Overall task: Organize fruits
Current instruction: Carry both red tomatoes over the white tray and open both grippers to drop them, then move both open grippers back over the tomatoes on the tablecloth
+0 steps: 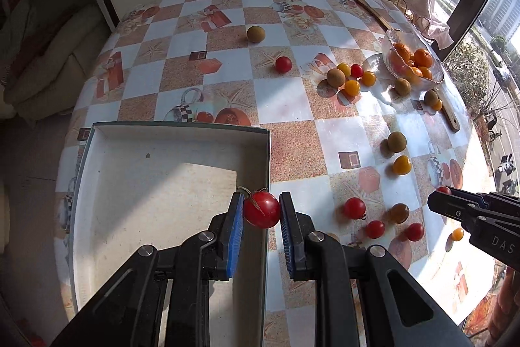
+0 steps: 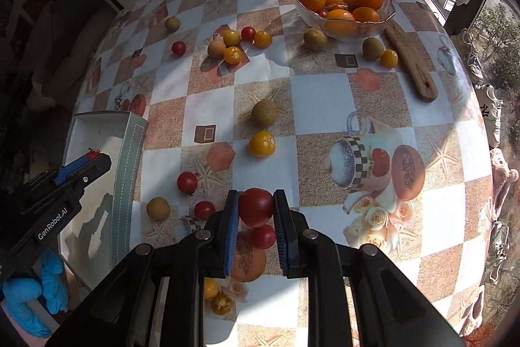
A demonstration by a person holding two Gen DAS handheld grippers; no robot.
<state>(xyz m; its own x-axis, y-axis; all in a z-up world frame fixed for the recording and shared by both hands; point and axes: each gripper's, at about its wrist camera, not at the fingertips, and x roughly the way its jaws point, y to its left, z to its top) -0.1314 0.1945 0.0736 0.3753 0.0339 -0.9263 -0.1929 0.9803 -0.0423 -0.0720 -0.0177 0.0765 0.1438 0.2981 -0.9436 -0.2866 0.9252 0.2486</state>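
My left gripper (image 1: 261,209) is shut on a red cherry tomato (image 1: 262,210) with a dry stem, held above the right wall of the shallow white box (image 1: 156,181). In the right wrist view my right gripper (image 2: 256,206) is shut on another red tomato (image 2: 256,206), lifted over the table near its front edge. Below it a further red tomato (image 2: 262,236) lies on the cloth. The left gripper (image 2: 94,156) shows at the left of that view, over the white box (image 2: 128,158). Red, yellow and brown fruits lie scattered over the checked tablecloth.
A glass bowl (image 2: 386,10) of oranges stands at the back right, with a long wooden back-scratcher (image 2: 412,67) passing behind it. A blue-gloved hand (image 2: 29,298) holds the left tool. Windows line the right side; a sofa sits to the left of the table.
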